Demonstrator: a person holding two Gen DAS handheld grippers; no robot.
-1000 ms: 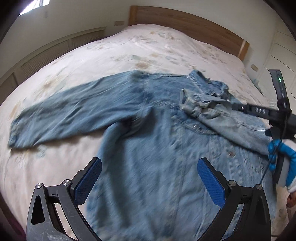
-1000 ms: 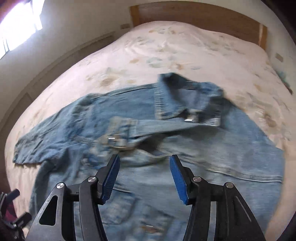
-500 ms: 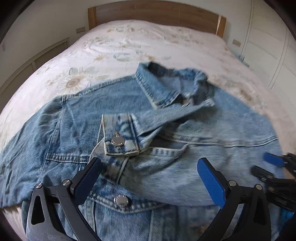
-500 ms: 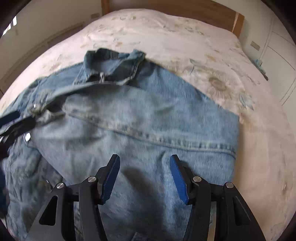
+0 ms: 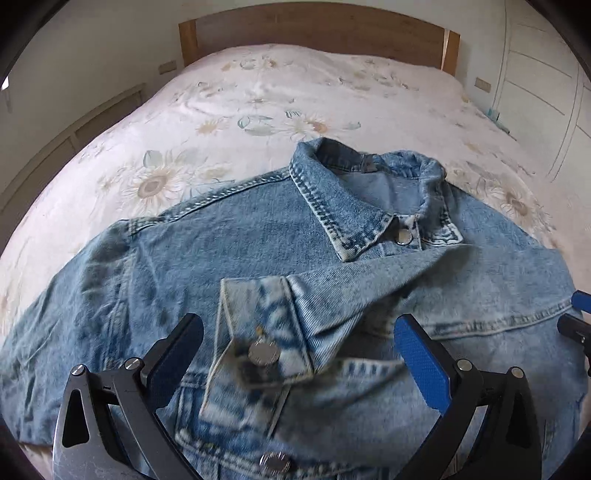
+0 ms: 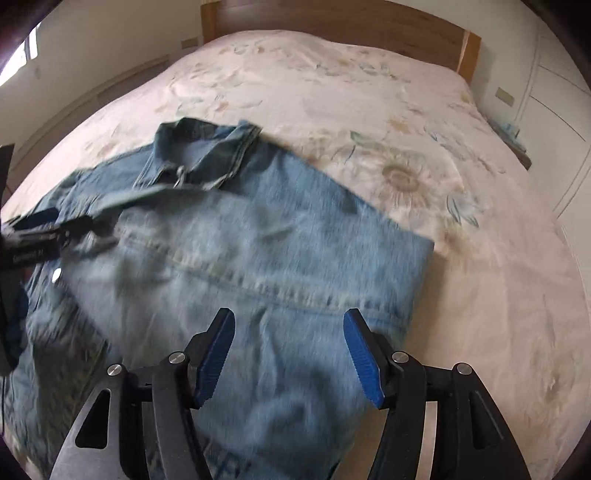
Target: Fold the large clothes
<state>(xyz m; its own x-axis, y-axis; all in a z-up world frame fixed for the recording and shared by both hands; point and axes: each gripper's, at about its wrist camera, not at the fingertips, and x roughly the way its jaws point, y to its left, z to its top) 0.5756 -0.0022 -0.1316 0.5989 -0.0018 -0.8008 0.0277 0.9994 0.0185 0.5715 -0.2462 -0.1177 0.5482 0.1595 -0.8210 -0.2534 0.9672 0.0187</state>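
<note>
A light blue denim jacket [image 5: 229,251] lies front-up on the bed, collar toward the headboard. Its right sleeve is folded across the chest, and the buttoned cuff [image 5: 258,339] lies between the fingers of my left gripper [image 5: 301,354], which hovers open above it with nothing held. In the right wrist view the same jacket [image 6: 280,251] fills the left half. My right gripper [image 6: 288,354] hangs over the folded right side of the jacket, its jaws opening with no cloth pinched. The left gripper's blue-tipped fingers [image 6: 40,221] show at that view's left edge.
The jacket rests on a pale floral bedspread [image 5: 280,107] with a wooden headboard [image 5: 317,33] at the far end. White cupboard doors [image 5: 546,92] stand to the right. Bare bedspread [image 6: 498,295] lies right of the jacket's folded edge.
Both grippers have swung across the jacket and come lower and closer to it. The left now sits over the folded sleeve's cuff. The right gripper's jaws stand wider than before.
</note>
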